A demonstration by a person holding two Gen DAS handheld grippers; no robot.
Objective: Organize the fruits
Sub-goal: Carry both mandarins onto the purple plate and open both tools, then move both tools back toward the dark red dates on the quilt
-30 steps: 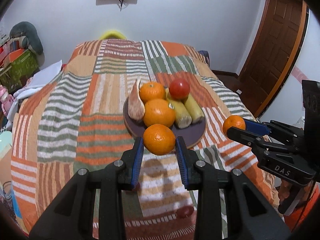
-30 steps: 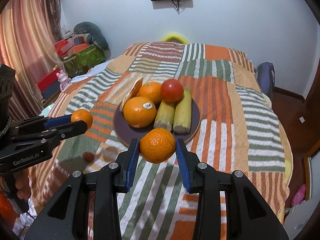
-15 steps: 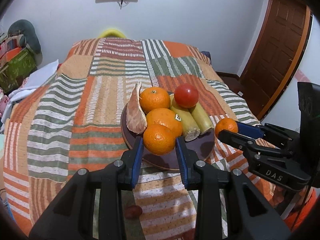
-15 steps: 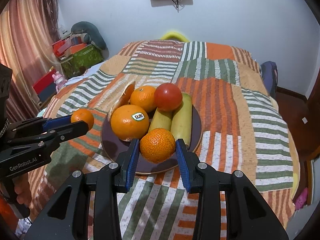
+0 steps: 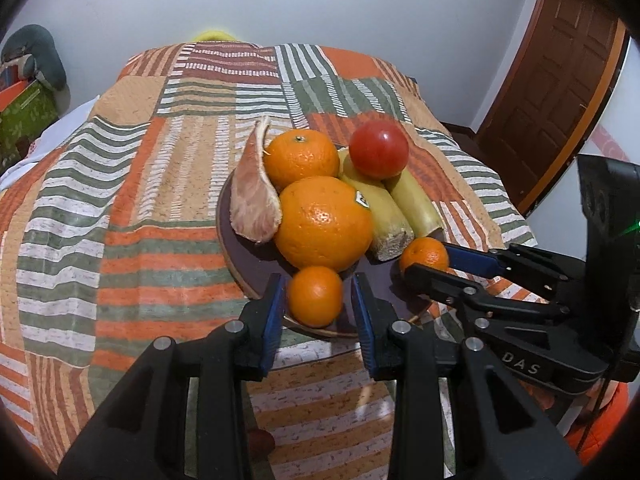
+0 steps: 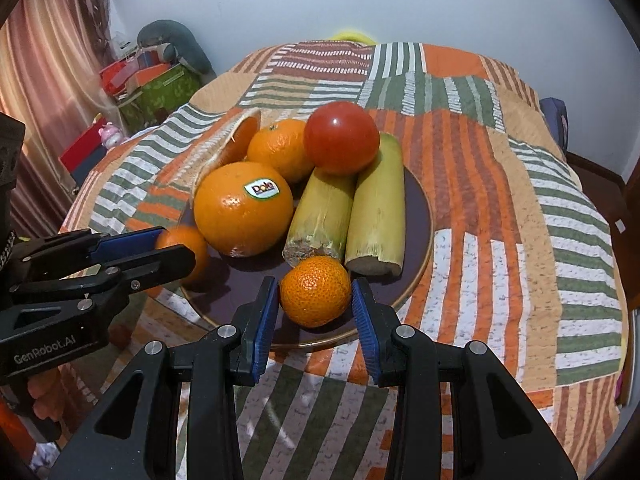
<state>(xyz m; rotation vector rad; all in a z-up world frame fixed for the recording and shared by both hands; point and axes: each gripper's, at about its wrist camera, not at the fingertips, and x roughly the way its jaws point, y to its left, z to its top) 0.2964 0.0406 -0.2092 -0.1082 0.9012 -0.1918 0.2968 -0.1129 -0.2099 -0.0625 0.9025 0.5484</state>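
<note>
A dark round plate (image 5: 256, 264) (image 6: 416, 216) on the striped bedspread holds a large orange (image 5: 324, 224) (image 6: 244, 208), a smaller orange (image 5: 302, 158), a red tomato (image 5: 379, 149) (image 6: 341, 137), two yellow-green stalk pieces (image 6: 352, 208) and a pomelo wedge (image 5: 254, 196). My left gripper (image 5: 316, 308) has a small mandarin (image 5: 315, 296) between its blue pads, over the plate's near rim, with small gaps at each side. My right gripper (image 6: 316, 312) likewise brackets a mandarin (image 6: 315, 290) at the plate's front. Each gripper shows in the other's view (image 5: 424, 268) (image 6: 176, 248).
The bed (image 5: 120, 184) is covered by a patchwork striped spread. Boxes and a grey cushion (image 6: 172, 40) stand at the left by a curtain. A brown door (image 5: 560, 80) is at the right. A small reddish thing (image 5: 262, 442) lies on the spread near me.
Both grippers have moved forward and down onto the plate with their mandarins. The jaws now stand slightly wider, with gaps beside each mandarin.
</note>
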